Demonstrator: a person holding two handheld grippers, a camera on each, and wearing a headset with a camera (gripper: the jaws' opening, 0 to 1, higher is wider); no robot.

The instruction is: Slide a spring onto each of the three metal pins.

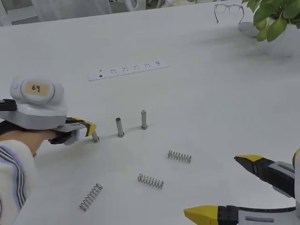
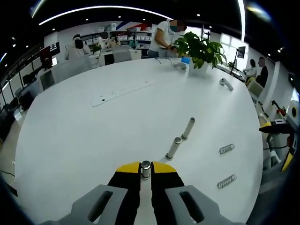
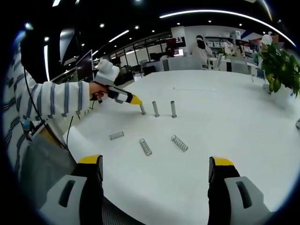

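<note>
Three metal pins stand upright in a row on the white table [image 1: 211, 103]. My left gripper [image 1: 93, 132] is shut on the leftmost pin [image 1: 95, 137], whose top shows between the yellow tips [image 2: 146, 169]. The middle pin [image 1: 119, 127] and the right pin [image 1: 144, 120] stand bare. Three springs lie loose in front of them: one at the left [image 1: 91, 196], one in the middle [image 1: 150, 181], one at the right [image 1: 179, 156]. My right gripper [image 1: 220, 187] hovers open at the lower right, short of the springs, nothing between its jaws [image 3: 155, 164].
A white power strip [image 1: 129, 70] lies behind the pins. A potted plant [image 1: 274, 23] and a pair of glasses [image 1: 228, 11] sit at the far right corner. People work at benches [image 2: 161, 37] beyond the table.
</note>
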